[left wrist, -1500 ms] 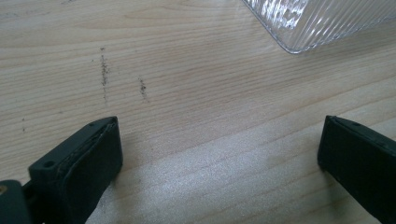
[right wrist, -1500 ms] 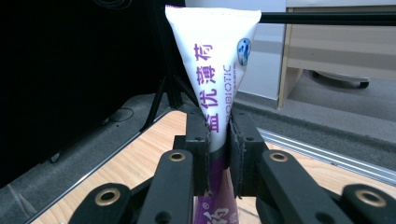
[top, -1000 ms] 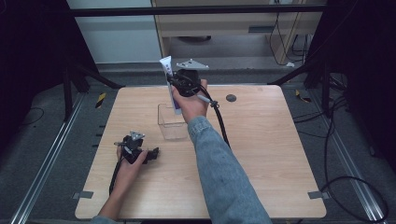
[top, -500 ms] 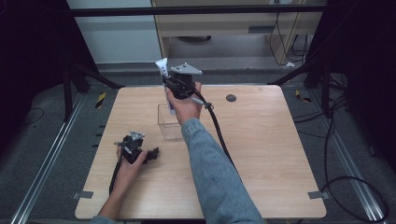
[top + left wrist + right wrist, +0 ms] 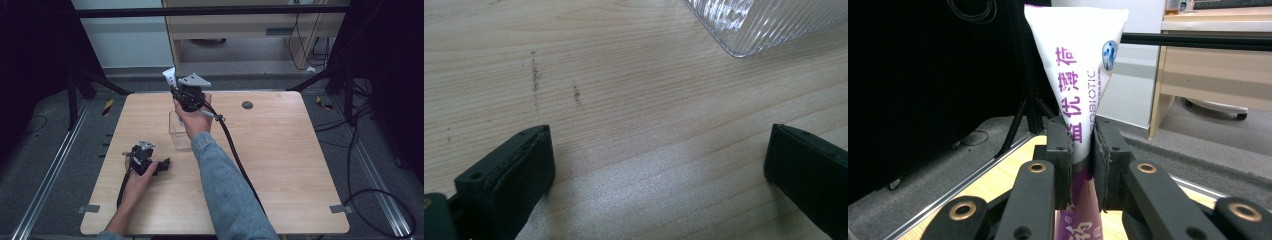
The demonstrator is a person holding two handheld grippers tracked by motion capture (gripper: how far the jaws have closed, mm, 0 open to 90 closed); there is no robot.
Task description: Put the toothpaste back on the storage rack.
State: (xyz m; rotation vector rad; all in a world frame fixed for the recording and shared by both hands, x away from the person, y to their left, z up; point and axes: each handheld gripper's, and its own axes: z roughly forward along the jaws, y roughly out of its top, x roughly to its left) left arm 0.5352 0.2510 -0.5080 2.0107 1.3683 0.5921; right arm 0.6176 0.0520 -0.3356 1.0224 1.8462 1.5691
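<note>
Setting: wooden table (image 5: 300, 165) on a grey floor, dark frame posts at both sides, a pale cabinet beyond the far edge.
My right gripper (image 5: 176, 93): raised above the table's far edge, toward 12 o'clock from the table's middle; its jaws are pressed tight against a white toothpaste tube (image 5: 170, 77).
Close view of that grip: in the right gripper view the tube (image 5: 1075, 75) stands upright between the black pads (image 5: 1062, 150), flat crimped end up, purple lettering running along it; the purple lower part drops out of sight below the jaws.
Right hand (image 5: 195, 117): wrapped around the gripper's handle, denim sleeve (image 5: 225, 190) running back to 6 o'clock, black cable (image 5: 235, 150) trailing beside it.
Clear container (image 5: 179, 132): on the table just under my right hand, partly hidden by it.
My left gripper (image 5: 167, 162): lying low on the table at about 8 o'clock from the middle, jaws spread wide with nothing between them but bare wood.
Left gripper view: a ribbed corner of the container (image 5: 754, 22) sits at 1 o'clock, well apart from both jaws.
Small dark disc (image 5: 247, 105): on the tabletop at 1 o'clock.
</note>
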